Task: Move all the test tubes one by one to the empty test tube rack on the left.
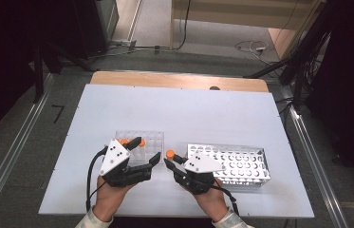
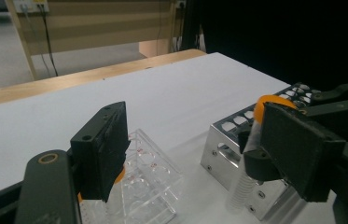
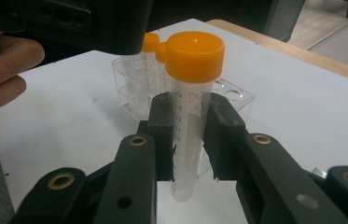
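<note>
The orange-capped tube [image 3: 188, 116] stands upright, pinched just below its cap between the fingers [image 3: 162, 135] of the right gripper [image 1: 174, 164], near the counter's [image 1: 189, 109] front edge, between the clear rack [image 1: 152, 141] and the metal rack [image 1: 241, 166]. The left gripper [image 1: 147, 151] hangs over the clear rack, its fingers spread wide and empty.

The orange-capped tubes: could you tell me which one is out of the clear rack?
The tube clamped upright in the right gripper; the other two stand in the clear rack.
</note>
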